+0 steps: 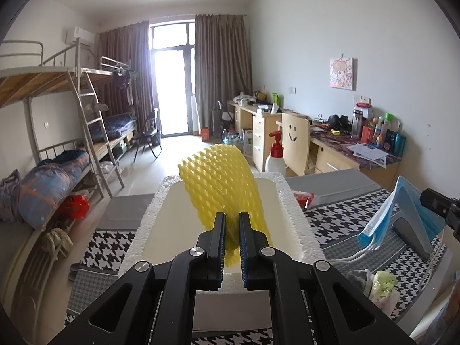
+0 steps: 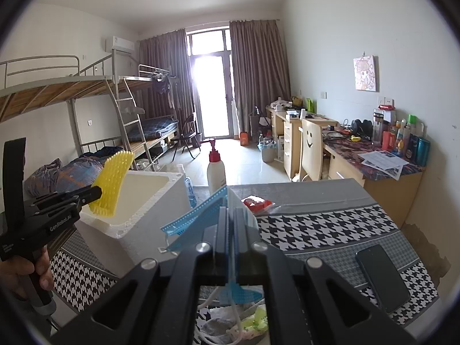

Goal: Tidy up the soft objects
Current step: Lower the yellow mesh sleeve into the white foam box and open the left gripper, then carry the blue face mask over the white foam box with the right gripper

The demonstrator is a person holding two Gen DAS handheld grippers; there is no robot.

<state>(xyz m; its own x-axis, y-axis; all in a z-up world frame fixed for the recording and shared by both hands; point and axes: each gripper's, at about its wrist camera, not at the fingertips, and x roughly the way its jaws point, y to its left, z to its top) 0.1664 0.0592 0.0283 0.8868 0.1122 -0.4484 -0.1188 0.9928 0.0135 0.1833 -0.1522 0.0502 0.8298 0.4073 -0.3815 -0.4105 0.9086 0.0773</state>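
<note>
My left gripper [image 1: 231, 218] is shut on a yellow foam fruit net [image 1: 221, 184], which stands up over the white foam box [image 1: 299, 215]. In the right wrist view that left gripper [image 2: 96, 194] holds the yellow net [image 2: 113, 179] above the foam box [image 2: 143, 224], with a person's hand [image 2: 31, 270] on its handle. My right gripper [image 2: 231, 211] is shut on a blue face mask [image 2: 195, 221], lifted above the table. The same mask [image 1: 388, 215] hangs at the right in the left wrist view, its white ear loops trailing down.
The table carries a houndstooth cloth [image 2: 325, 230]. A black phone [image 2: 382, 277], a red packet [image 2: 256, 202], a white pump bottle [image 2: 216, 169], a small clear bottle [image 2: 188, 187] and a pile of soft items [image 2: 244, 325] lie on it. Desks and a chair stand beyond.
</note>
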